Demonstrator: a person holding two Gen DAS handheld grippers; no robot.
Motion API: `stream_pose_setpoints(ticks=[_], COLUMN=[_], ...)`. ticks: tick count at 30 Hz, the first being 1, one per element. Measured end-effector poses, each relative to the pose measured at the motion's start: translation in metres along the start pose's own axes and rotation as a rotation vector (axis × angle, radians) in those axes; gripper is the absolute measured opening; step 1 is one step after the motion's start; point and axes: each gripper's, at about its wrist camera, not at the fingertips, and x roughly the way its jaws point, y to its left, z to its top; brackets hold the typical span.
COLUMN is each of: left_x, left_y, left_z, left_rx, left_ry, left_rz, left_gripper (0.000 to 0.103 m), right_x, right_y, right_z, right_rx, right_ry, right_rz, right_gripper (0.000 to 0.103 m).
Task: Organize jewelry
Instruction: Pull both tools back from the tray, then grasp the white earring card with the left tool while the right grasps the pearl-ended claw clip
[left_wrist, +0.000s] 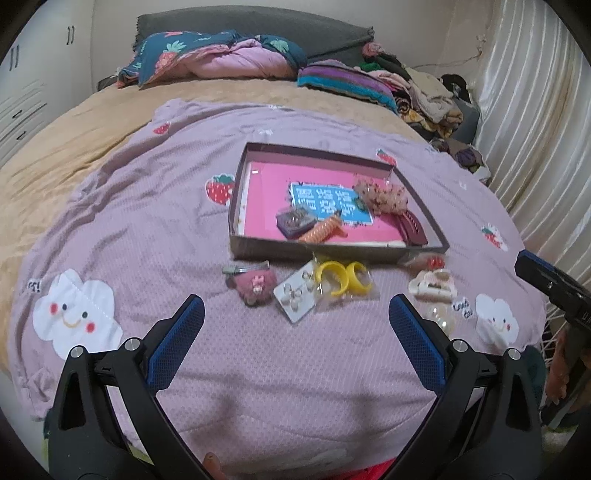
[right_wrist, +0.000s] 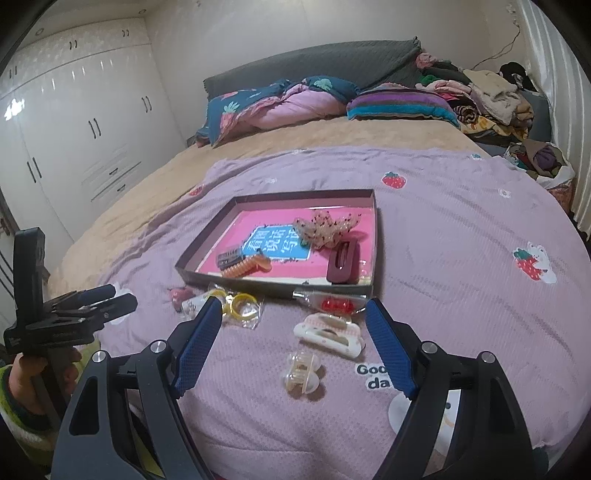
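Note:
A shallow dark tray (left_wrist: 332, 254) with a pink floor lies on the lilac blanket (left_wrist: 184, 229); it also shows in the right wrist view (right_wrist: 207, 275). In it lie an orange coil hair tie (left_wrist: 323, 230), a dark clip (left_wrist: 295, 221), a maroon clip (right_wrist: 343, 264) and a lace scrunchie (right_wrist: 325, 227). In front of it lie bagged yellow hoops (left_wrist: 343, 278), an earring card (left_wrist: 295, 299), a pink plush clip (left_wrist: 255, 286), a white claw clip (right_wrist: 328, 332), a clear claw clip (right_wrist: 301, 374) and a red bead clip (right_wrist: 334, 304). My left gripper (left_wrist: 295, 314) is open and empty. My right gripper (right_wrist: 293, 321) is open and empty above the white claw clip.
Folded quilts (left_wrist: 210, 55) and a clothes pile (left_wrist: 424, 92) lie at the bed's head. A white wardrobe (right_wrist: 74, 129) stands to the left, a curtain (left_wrist: 535, 129) to the right. The tan bedspread (left_wrist: 74, 140) surrounds the blanket.

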Motion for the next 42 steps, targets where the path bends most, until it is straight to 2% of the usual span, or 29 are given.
stream_pose_setpoints(ticks=[11,19,22,24,29,42], left_x=[0.017,0.028,0.034,0.039,0.053,0.087], left_y=[-0.003,0.003,0.008,0.011,0.013,0.026], left_z=[-0.027,-0.034,-0.036,-0.038,-0.039,-0.025], left_rx=[0.014,-0.006,-0.031,-0.049,-0.076,-0.147], left_ry=[0.073,0.102,0.119,0.134,0.166,0.176], left_rz=[0.000,-0.025,-0.049,-0.067,-0.121,-0.162], left_gripper=[0.093,0.093,0.082,0.061,0.035,0.034], right_x=[0.014,0.021,0.025,0.027,0.034,0.049], right_y=[0.006,0.009,0.009,0.008,0.008,0.001], right_z=[-0.021,-0.031,-0.033,-0.035,-0.037,-0.040], right_rx=[-0.026,-0.040,-0.042,-0.044,-0.046,-0.033], right_ry=[0.060,0.091,0.102,0.109,0.124,0.154], right_rz=[-0.003,-0.002,-0.003,-0.004,-0.004,-0.010], right_gripper=[0.079,0.079,0.079,0.079,0.079,0.079])
